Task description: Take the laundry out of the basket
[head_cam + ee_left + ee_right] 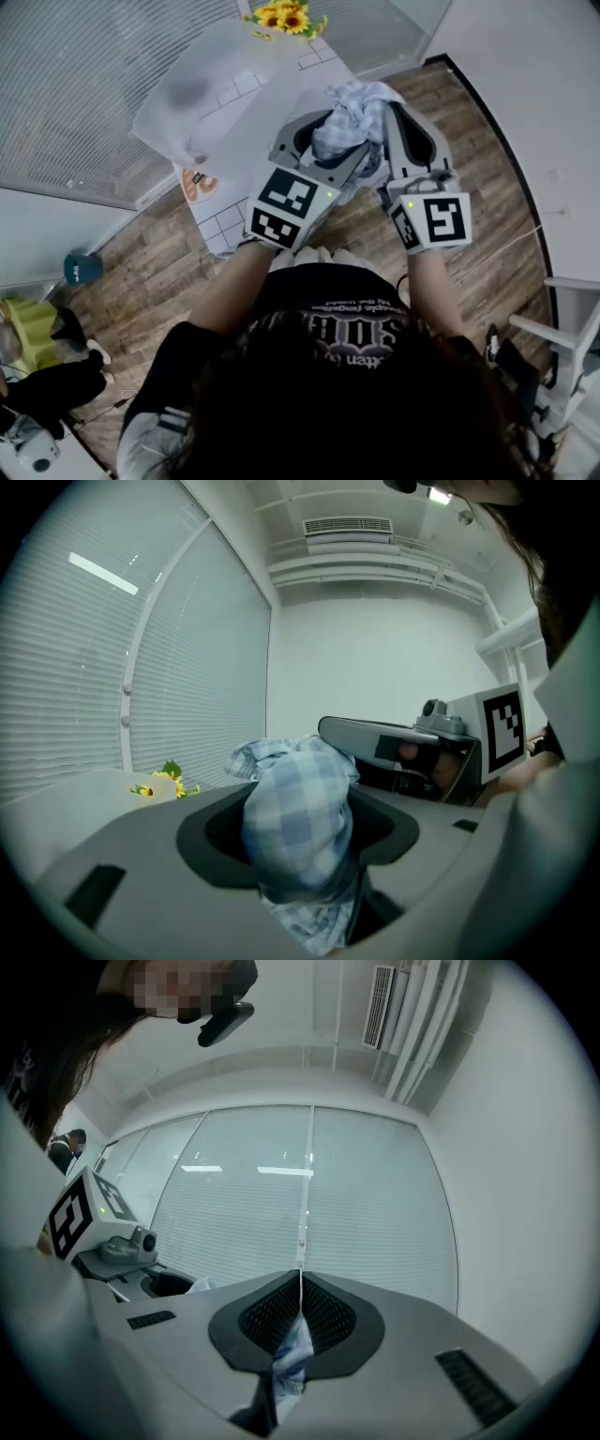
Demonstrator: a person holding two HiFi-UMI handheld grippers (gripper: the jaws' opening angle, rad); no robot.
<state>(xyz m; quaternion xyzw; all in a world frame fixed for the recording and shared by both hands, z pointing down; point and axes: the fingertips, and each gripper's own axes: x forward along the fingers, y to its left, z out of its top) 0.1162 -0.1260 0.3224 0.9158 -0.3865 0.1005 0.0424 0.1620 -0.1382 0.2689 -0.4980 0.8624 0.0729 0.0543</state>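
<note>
Head view, upper centre: I hold one piece of laundry, a blue-and-white checked cloth (352,105), between both tools, in front of my chest and raised over the white tiled surface (220,223). My left tool (300,829) has its jaws partway apart and filled by a thick bunch of the cloth, which bulges up past the pads and hangs down below them; it is gripping that bunch. My right tool (298,1316) has its jaws pressed almost together on a thin fold of the same cloth, a short tail of which shows beneath the pads. The two tools sit close side by side, the left toward frame centre, the right just to its right, with the cloth bridging them. Sunflowers (284,17) lie at the top edge on the surface. The wooden floor (150,272) fills the lower left.
</note>
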